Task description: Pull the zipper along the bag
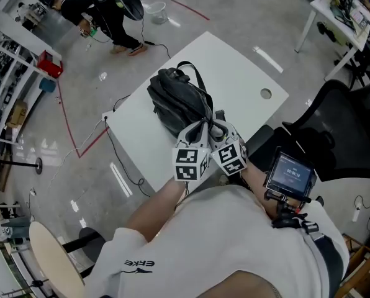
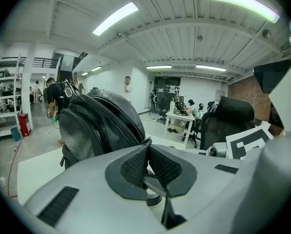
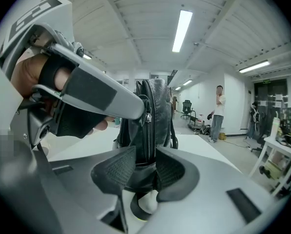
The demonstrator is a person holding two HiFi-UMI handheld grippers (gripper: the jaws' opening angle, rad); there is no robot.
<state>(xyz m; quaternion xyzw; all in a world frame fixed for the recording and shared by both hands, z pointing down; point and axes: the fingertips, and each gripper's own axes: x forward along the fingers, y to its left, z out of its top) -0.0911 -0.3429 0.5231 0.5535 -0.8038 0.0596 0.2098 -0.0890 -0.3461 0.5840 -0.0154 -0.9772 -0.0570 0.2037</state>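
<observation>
A black backpack (image 1: 175, 98) lies on the white table (image 1: 234, 67), with both grippers at its near end. My left gripper (image 1: 197, 128) is shut, and a small dark zipper pull (image 2: 146, 141) sticks out between its tips. In the right gripper view the left gripper's fingers (image 3: 101, 96) meet the pull (image 3: 146, 112) on the zipper line (image 3: 146, 130). My right gripper (image 1: 220, 126) is shut on the bag's near end. Its jaws (image 3: 145, 152) pinch the black fabric just below the zipper. The bag (image 2: 96, 126) fills the left of the left gripper view.
A black office chair (image 1: 340, 129) stands close at the right. The table has a round cable hole (image 1: 266, 94). A person (image 1: 104, 11) crouches on the floor beyond the table. Shelves (image 1: 11, 73) line the left. A small screen (image 1: 289, 174) hangs at my chest.
</observation>
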